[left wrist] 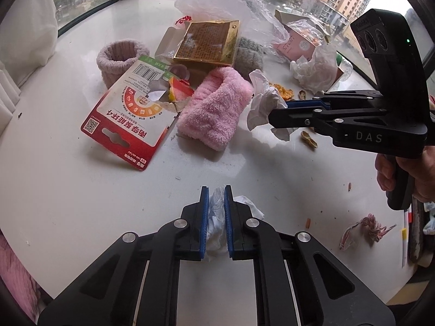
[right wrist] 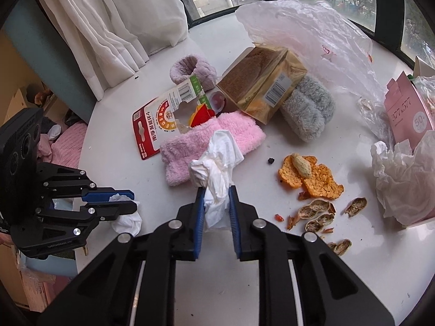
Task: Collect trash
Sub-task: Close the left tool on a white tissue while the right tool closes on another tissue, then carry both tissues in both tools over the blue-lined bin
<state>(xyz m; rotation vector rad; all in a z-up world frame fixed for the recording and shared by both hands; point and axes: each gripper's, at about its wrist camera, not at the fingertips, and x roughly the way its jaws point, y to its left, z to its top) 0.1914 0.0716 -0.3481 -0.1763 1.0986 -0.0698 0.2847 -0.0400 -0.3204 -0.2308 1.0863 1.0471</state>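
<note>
The left tool (left wrist: 216,206) is clamped on a crumpled white tissue (left wrist: 216,217), a small wad pinched between its blue pads, low over the near part of the white desk (left wrist: 81,203). The right tool (right wrist: 216,198) grips a second tissue (right wrist: 217,160), a larger piece that is twisted at the pinch and flares out into loose, creased folds beyond the tips. It is held above the desk, in front of a fluffy pink sock (right wrist: 212,138).

Behind the sock lie a torn red and white card (right wrist: 163,119), a gold box (right wrist: 261,87), a grey sock (right wrist: 310,111) and a thin clear plastic bag (right wrist: 307,27). To the right, dried orange peel (right wrist: 312,176) sits on the desk with one peanut (right wrist: 301,164) resting on it, and broken peanut shells (right wrist: 318,212) lie scattered nearby. More crumpled white paper (right wrist: 405,174) is piled against a pink box (right wrist: 407,111) at the right edge.
</note>
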